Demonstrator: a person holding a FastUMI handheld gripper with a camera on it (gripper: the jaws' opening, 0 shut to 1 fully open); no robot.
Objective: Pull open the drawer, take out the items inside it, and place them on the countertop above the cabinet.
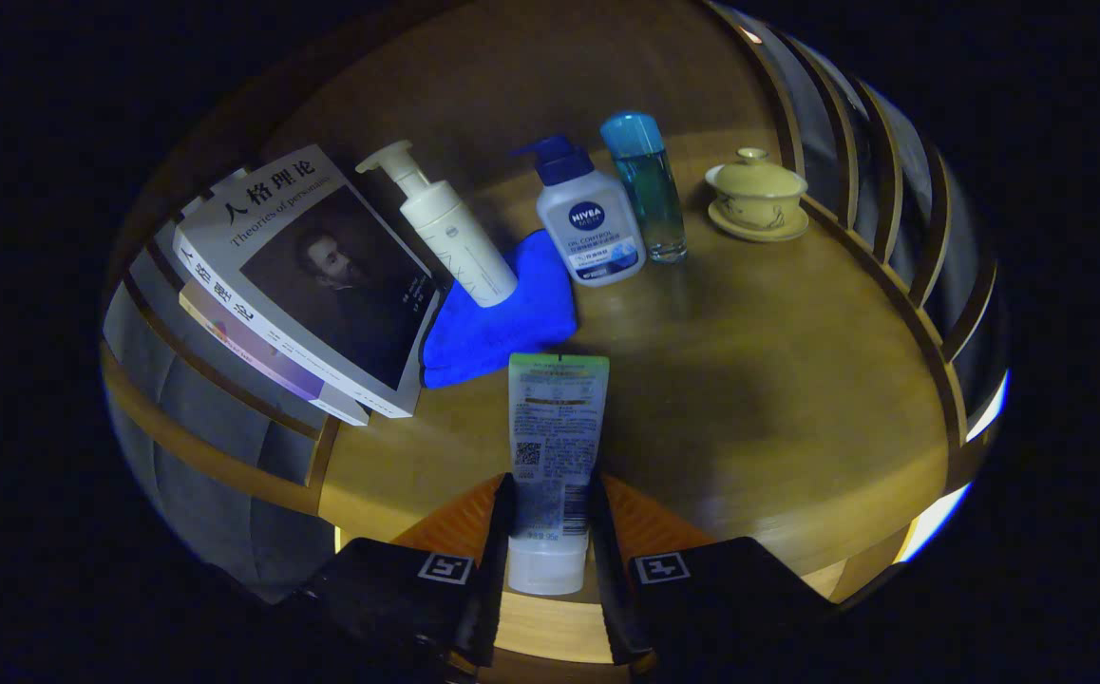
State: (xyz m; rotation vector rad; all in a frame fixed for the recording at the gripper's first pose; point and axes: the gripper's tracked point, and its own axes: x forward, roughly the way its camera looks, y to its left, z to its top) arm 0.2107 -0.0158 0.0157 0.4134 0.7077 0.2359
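Over the counter (778, 380), claw (550, 541) clamped on tube (555, 446), cap end gripped for setting down at six o'clock from blue cloth (502, 323).

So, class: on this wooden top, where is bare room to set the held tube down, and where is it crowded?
The gripper is shut on the tube. Free: the wide wooden top right of the tube, in front of the lidded cup. Crowded: the books, blue cloth and three bottles beyond the fingers.
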